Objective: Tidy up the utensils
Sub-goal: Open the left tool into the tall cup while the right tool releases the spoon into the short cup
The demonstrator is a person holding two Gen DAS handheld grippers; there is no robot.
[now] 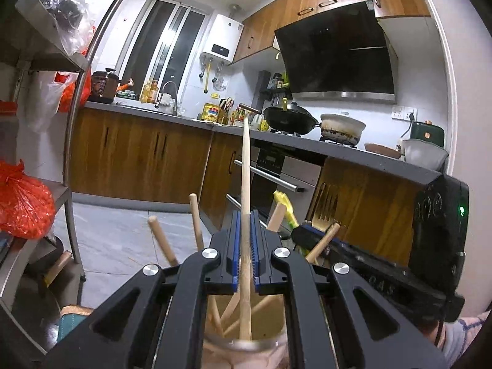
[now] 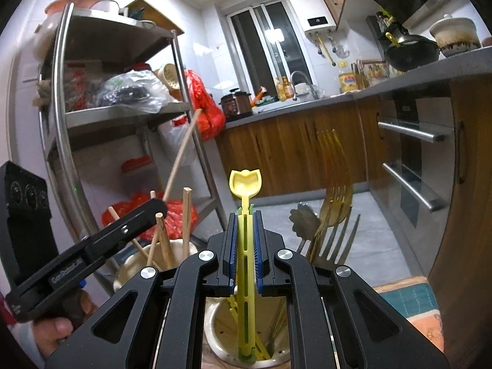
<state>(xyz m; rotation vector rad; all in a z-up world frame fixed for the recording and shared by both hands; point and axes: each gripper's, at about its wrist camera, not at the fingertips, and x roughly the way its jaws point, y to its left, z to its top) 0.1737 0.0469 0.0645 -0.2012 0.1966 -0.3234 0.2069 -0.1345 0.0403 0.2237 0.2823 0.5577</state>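
Utensils in two holders, side by side. Left gripper (image 1: 245,230) fingers closed on a long wooden stick (image 1: 245,166), foot inside the left holder (image 1: 246,346) among other sticks. Right gripper (image 2: 245,236) fingers clamp a yellow plastic spoon (image 2: 246,184), base in the white holder (image 2: 215,326) beside forks (image 2: 338,246). Risks: tilting either piece could lever its holder over; grippers sit near and may collide.

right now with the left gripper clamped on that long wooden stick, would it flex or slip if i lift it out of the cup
The wooden stick looks straight and rigid, so it probably won't flex. It is thin and smooth, so it may slide or pivot between the left gripper pads. It likely weighs little, though its lower end sits among other sticks in the cup and could snag.
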